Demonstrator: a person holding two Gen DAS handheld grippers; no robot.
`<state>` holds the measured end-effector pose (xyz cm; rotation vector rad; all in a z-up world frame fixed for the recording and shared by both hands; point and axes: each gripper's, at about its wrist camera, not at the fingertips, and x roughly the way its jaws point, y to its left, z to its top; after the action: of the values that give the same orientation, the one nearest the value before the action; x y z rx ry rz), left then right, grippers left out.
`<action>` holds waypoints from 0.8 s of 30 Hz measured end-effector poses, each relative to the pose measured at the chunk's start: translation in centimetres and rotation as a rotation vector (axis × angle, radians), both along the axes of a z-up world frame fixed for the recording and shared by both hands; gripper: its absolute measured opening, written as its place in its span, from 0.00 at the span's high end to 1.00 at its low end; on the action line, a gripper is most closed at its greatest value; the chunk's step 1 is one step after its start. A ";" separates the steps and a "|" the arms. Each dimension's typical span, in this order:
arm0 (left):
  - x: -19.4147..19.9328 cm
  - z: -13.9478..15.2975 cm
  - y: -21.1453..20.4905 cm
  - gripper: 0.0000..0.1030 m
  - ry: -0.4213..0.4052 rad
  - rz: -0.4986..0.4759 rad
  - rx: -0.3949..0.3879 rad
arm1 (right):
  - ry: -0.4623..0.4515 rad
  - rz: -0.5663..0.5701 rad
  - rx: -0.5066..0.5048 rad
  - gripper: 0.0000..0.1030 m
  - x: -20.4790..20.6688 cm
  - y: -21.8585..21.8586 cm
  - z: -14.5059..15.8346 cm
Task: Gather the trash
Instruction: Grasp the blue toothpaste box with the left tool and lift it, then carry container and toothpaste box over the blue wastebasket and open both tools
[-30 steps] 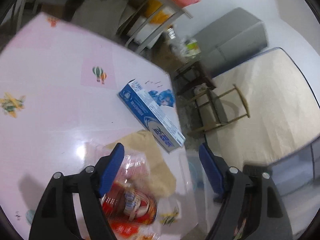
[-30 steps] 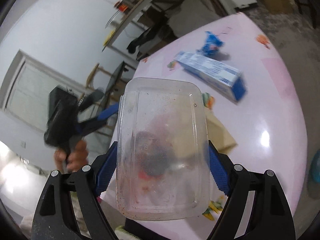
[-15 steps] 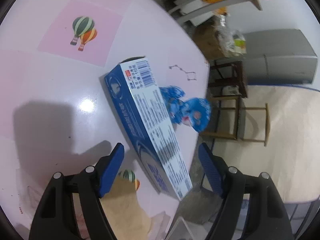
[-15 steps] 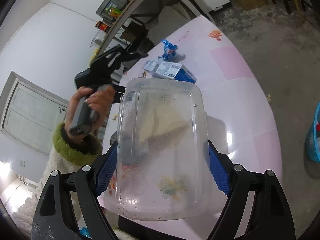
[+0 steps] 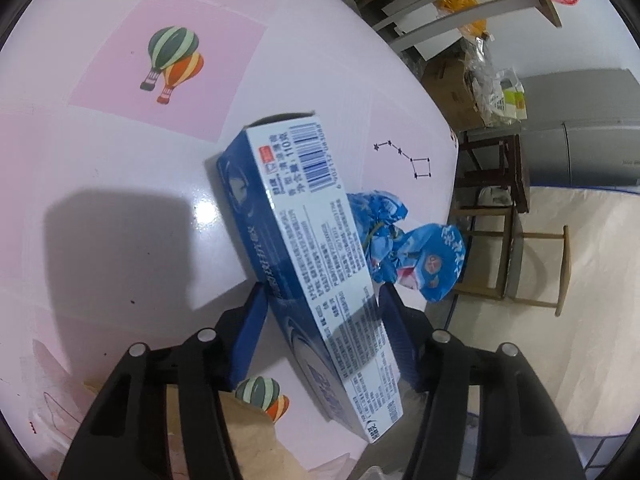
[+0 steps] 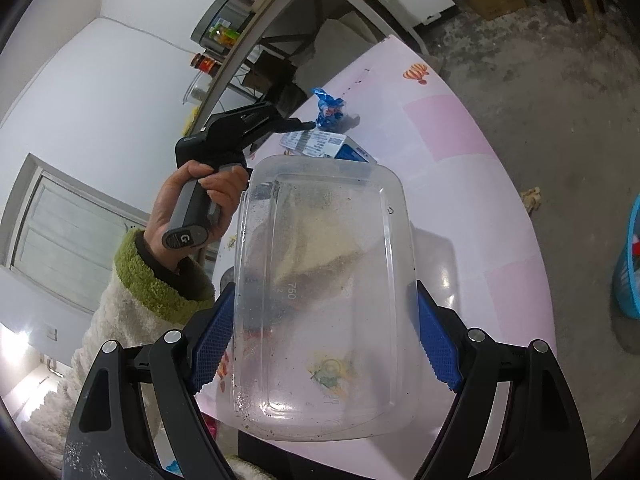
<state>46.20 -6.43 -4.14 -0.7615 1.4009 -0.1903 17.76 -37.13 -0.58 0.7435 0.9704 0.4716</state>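
The left gripper [image 5: 320, 332] is closing its jaws across the toothpaste box [image 5: 316, 264], whose long axis is running away between them; the right gripper [image 6: 320, 344] is clamping the clear container [image 6: 324, 296].

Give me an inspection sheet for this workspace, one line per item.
Surface: pink table, glossy, balloon prints.
Job's things: blue carton lying flat; crumpled blue wrapper beside it; brown paper.
Clutter: nothing seen.
Grippers: left gripper closing, carton between its jaws; right gripper clamps a clear plastic container.
Cables: nothing seen.
Surroundings: wooden stool, blue basket on the floor, shelves.
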 end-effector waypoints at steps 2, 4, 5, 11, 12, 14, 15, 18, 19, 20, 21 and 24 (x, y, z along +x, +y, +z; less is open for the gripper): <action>0.0 -0.2 0.2 0.46 0.015 0.017 -0.019 | 0.002 -0.002 0.001 0.24 -0.1 -0.2 0.0; 0.1 -0.3 0.0 0.46 0.024 0.021 -0.018 | 0.004 -0.005 0.004 0.24 -0.1 -0.3 0.0; 0.1 -0.4 -0.1 0.46 0.025 0.024 -0.021 | 0.005 -0.006 0.006 0.24 -0.1 -0.3 0.0; 0.0 -0.4 -0.4 0.46 0.011 0.030 -0.026 | 0.005 -0.013 0.017 0.24 -0.2 -0.6 -0.2; -0.2 -0.4 -0.3 0.48 0.006 0.034 -0.033 | 0.005 -0.013 0.018 0.24 -0.2 -0.6 -0.2; -0.5 -0.3 -0.1 0.51 -0.001 0.039 -0.049 | 0.006 -0.014 0.019 0.24 -0.2 -0.6 -0.2; -0.6 -0.2 -0.1 0.53 -0.007 0.040 -0.059 | 0.006 -0.015 0.018 0.24 -0.3 -0.6 -0.1; -1.0 0.1 -0.1 0.57 -0.019 0.035 -0.078 | 0.005 -0.017 0.019 0.24 -0.2 -0.7 -0.1; -1.2 0.2 -0.1 0.59 -0.022 0.032 -0.086 | 0.005 -0.017 0.019 0.24 -0.2 -0.7 -0.1; -1.4 0.3 -0.2 0.60 -0.025 0.029 -0.091 | 0.004 -0.019 0.020 0.24 -0.2 -0.7 -0.1; -1.6 0.4 -0.2 0.61 -0.030 0.022 -0.096 | 0.004 -0.020 0.022 0.24 -0.2 -0.8 -0.1; -2.2 0.6 -0.1 0.63 -0.039 0.013 -0.105 | 0.004 -0.021 0.024 0.24 -0.3 -0.8 -0.1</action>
<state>44.04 -6.58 -3.56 -0.8494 1.3565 -0.2689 17.48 -37.89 -0.70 0.7756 0.9612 0.4647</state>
